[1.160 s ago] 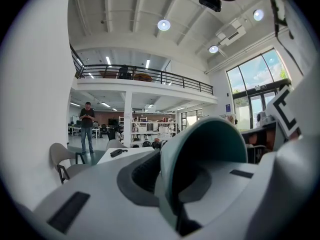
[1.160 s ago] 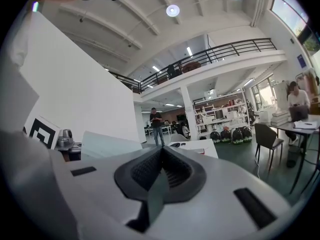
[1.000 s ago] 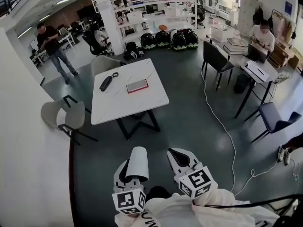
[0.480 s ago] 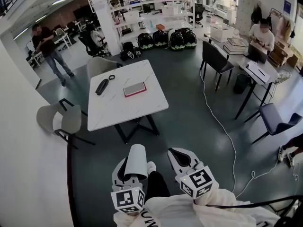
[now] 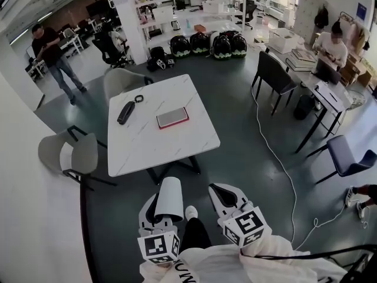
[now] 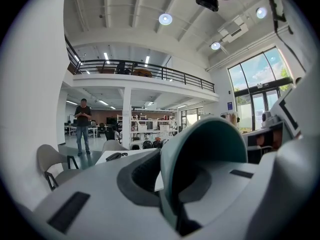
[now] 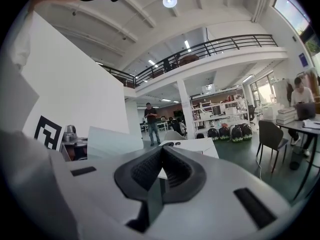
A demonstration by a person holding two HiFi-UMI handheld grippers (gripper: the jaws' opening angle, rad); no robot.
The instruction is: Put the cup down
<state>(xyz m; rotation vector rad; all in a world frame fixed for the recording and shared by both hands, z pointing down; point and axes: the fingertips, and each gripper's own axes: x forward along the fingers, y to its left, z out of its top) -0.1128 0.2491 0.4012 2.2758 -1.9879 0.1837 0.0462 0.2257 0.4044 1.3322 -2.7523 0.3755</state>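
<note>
The white marbled square surface (image 5: 177, 149) now sits nearer and lower in the head view than a second ago. A grey chair (image 5: 66, 154) stands at its left. It carries a black pouch (image 5: 125, 112) and a red-edged flat slab (image 5: 172, 118). The left tongs (image 5: 158, 212), narrow, pinch the wall of a white paper cup (image 5: 170, 198), in the air short of the near edge. The right tongs (image 5: 224, 194) are pressed together, empty. Dark floor (image 5: 247, 152) lies open at the right.
</note>
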